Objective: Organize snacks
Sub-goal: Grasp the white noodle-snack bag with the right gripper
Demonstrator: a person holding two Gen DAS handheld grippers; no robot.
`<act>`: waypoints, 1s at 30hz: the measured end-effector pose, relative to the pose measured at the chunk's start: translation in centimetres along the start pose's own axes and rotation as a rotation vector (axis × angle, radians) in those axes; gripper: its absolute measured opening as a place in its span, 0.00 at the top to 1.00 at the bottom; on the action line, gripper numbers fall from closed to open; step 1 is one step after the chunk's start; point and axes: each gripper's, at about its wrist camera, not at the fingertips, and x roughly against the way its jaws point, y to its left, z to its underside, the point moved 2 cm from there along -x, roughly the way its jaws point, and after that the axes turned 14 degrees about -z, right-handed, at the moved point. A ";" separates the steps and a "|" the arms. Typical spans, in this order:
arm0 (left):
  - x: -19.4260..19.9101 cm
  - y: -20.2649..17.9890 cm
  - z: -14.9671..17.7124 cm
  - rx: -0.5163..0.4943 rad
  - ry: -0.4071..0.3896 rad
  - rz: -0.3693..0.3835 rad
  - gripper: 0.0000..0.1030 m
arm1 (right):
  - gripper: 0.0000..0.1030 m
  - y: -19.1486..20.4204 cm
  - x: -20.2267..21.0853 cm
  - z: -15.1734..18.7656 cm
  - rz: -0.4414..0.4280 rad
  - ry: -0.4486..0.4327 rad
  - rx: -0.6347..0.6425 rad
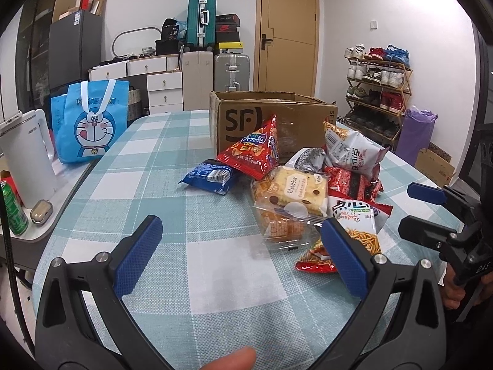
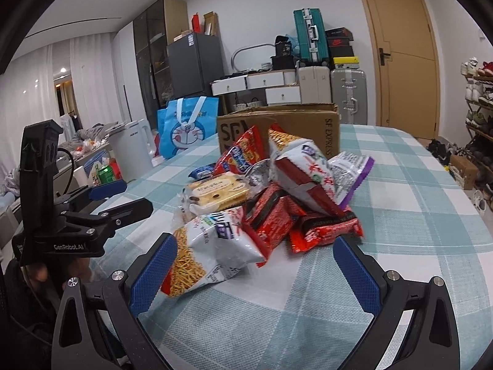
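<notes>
Left wrist view: my left gripper hangs low over the checked tablecloth with its jaws spread wide and nothing between them. Its right blue pad sits just in front of a crispy-stick snack bag, though whether they touch I cannot tell. Just beyond lies a clear pack of biscuits, a yellow cake pack on top of it, then a blue cookie pack and a red triangular chip bag. Behind the pile stands an open SF cardboard box.

In the right wrist view, my right gripper is also spread wide and empty, the same crispy-stick snack bag lying just beside its left pad. Red noodle packets and a white-and-red bag are heaped past it, near the box. My left gripper shows at the left edge, beside a white kettle, a green can and a blue cartoon tote.
</notes>
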 end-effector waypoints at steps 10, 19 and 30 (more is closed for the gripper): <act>-0.5 1.3 -0.2 0.031 0.018 -0.017 0.00 | 0.00 2.4 -3.4 0.3 -0.083 0.137 0.066; -0.7 1.8 -0.3 0.045 0.019 -0.027 0.00 | 0.00 2.6 -6.2 -0.4 -0.074 0.194 0.061; -0.8 1.6 -0.3 0.037 0.019 -0.025 0.00 | 0.25 1.8 -6.9 -0.4 -0.089 0.195 0.015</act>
